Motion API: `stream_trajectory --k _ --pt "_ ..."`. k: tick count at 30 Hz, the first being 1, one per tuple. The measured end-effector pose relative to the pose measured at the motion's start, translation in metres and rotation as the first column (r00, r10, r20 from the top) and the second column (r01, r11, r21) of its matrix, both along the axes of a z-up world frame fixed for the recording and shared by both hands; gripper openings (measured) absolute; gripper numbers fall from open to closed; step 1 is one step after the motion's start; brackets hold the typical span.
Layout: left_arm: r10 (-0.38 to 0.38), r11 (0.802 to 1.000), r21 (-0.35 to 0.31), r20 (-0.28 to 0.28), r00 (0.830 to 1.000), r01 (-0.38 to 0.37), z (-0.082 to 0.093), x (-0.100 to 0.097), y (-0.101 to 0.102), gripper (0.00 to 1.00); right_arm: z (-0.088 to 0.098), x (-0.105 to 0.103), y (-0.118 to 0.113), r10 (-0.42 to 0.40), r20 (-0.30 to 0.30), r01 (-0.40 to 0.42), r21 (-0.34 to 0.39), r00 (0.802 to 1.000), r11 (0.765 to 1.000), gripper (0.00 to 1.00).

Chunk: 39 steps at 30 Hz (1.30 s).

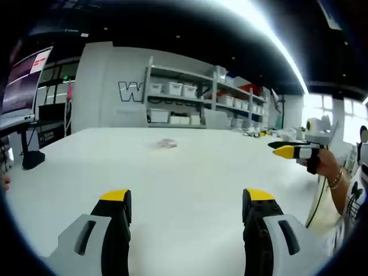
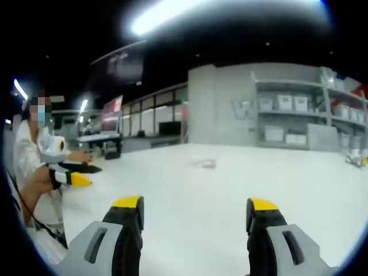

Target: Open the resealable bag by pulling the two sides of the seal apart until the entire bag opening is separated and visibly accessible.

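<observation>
A small clear resealable bag point(image 1: 167, 144) lies flat on the white table point(image 1: 190, 167), far ahead of both grippers; whether its seal is closed is too small to tell. My left gripper point(image 1: 187, 198) stands open above the table with nothing between its yellow-tipped jaws. The right gripper point(image 1: 287, 150) enters this view from the right, held in a hand. In the right gripper view the bag point(image 2: 207, 164) is a pale patch at mid-table. My right gripper point(image 2: 195, 204) is open and holds nothing. The left gripper point(image 2: 80, 175) shows at the left, held by the person.
Shelves point(image 1: 195, 103) with white bins line the back wall. A black stand point(image 1: 33, 159) and a monitor point(image 1: 23, 80) stand at the left. The person's arm point(image 1: 336, 184) is at the right table edge. Small items point(image 2: 356, 160) lie at the far right.
</observation>
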<state>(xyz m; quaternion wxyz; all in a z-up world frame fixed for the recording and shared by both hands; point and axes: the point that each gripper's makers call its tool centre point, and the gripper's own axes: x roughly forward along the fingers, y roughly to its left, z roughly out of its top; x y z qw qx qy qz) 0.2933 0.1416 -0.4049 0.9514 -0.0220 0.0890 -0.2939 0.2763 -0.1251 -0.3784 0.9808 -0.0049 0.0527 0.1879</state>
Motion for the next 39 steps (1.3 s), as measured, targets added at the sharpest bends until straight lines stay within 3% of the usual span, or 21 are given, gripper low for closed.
stream_trajectory --k 39 --pt "-0.002 1.0 0.002 0.0 1.0 0.002 -0.0006 -0.0004 -0.0015 0.78 -0.0033 0.0004 0.0021 0.008 -0.007 -0.008 0.003 1.0 1.0 0.72"
